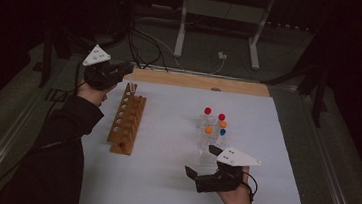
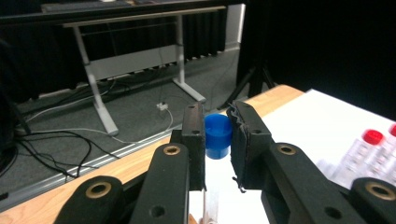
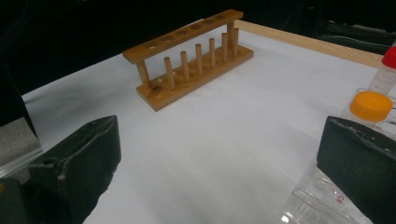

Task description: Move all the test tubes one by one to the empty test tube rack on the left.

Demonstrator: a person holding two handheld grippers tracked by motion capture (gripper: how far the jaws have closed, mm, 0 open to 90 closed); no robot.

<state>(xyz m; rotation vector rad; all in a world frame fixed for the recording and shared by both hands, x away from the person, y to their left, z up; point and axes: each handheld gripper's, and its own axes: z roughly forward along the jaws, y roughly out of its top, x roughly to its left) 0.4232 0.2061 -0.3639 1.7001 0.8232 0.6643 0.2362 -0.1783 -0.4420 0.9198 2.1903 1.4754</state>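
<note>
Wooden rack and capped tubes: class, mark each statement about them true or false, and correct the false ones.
1. The left tongs grip a blue-capped tube. True.
2. The right tongs are shut on an orange-capped tube. False: they are open, the tube beside one jaw.
3. The wooden rack stands on the white sheet. True.
4. All the caps in the standing cluster are green. False: red, orange and blue.
</note>
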